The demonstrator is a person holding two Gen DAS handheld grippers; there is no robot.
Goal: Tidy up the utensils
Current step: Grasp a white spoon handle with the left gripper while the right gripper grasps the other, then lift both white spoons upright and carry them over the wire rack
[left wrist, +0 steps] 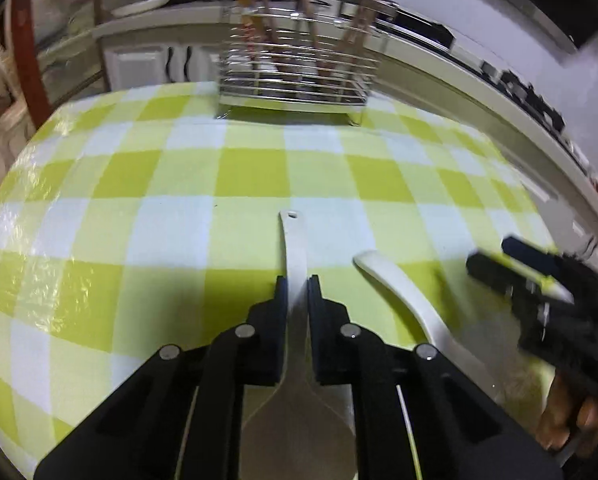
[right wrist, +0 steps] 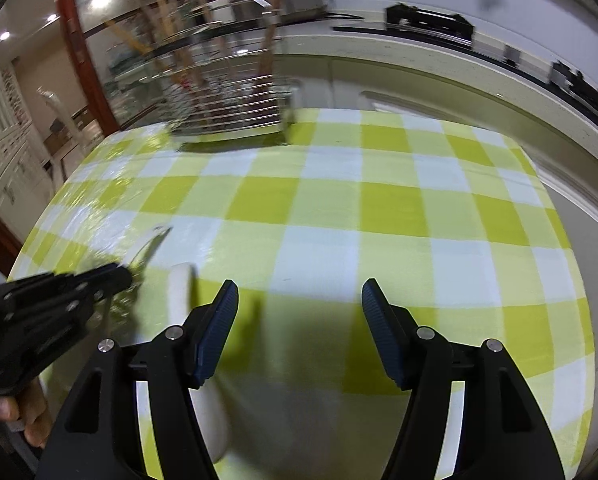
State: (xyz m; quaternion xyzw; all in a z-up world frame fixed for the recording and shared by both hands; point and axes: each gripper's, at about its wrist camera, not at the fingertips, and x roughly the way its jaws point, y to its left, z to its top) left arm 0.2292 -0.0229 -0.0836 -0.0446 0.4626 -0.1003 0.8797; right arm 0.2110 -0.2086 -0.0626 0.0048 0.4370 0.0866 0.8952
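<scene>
Item one: my left tool, bottom centre of the left wrist view, clenched on the flat handle of a metal spatula. The handle runs up between the two fingers and its holed end shows just above the fingertips; the broad blade shows below them, at the bottom edge of the frame. In the right wrist view this tool enters from the lower left, with the blurred metal handle jutting up and to the right from its tip.

Item two: my right tool, bottom centre of the right wrist view, released. Its blue-padded fingers stand well apart with only the cloth between them. In the left wrist view it sits at the right edge, blurred.

Item three: a white spoon, lying on the desk just right of my left tool, handle end up and to the left. In the right wrist view it lies just left of my right tool's left finger, partly hidden behind it.

Item four: a wire utensil rack, standing at the far edge of the desk, upper centre of the left wrist view and upper left of the right wrist view. Several wooden-handled utensils stand upright in it; which kinds I cannot tell.

Item five: the desk, covered in a green and white checked cloth.
</scene>
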